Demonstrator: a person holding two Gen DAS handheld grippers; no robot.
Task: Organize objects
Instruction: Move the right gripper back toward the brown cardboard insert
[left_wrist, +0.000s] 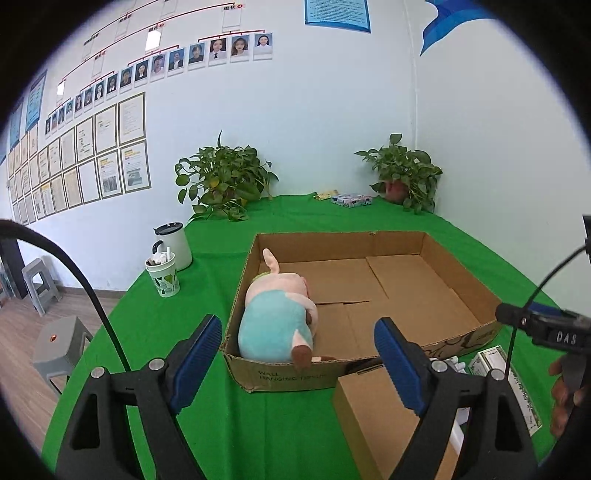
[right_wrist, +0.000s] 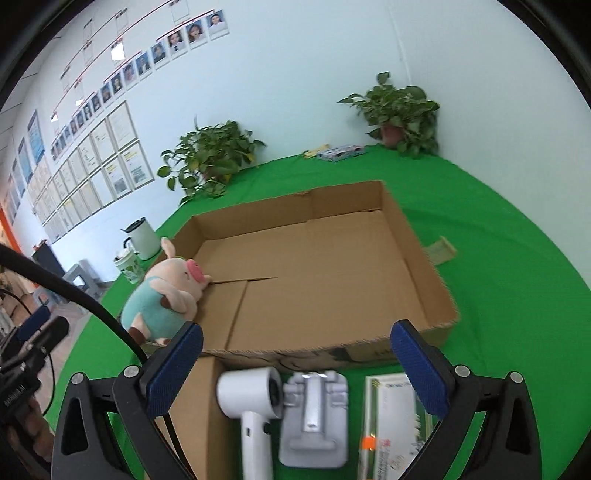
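A shallow open cardboard box (left_wrist: 461, 284) (right_wrist: 417, 240) lies on the green table. A plush pig (left_wrist: 277, 317) (right_wrist: 162, 299) in a teal outfit lies inside at its near left corner. My left gripper (left_wrist: 297, 354) is open and empty, hovering just before the box's near wall. My right gripper (right_wrist: 295, 358) is open and empty above a white hair dryer (right_wrist: 251, 402), a grey holder (right_wrist: 314, 417) and a green-white packet box (right_wrist: 391, 424), all lying in front of the cardboard box. A small closed carton (left_wrist: 373, 417) (right_wrist: 195, 417) sits left of the dryer.
A white mug (left_wrist: 173, 243) and a patterned cup (left_wrist: 164, 275) stand at the table's left edge. Two potted plants (left_wrist: 221, 177) (left_wrist: 406, 177) and a tissue pack (left_wrist: 351, 200) are at the back. A cardboard scrap (right_wrist: 441, 249) lies right of the box. Stools stand on the floor at left.
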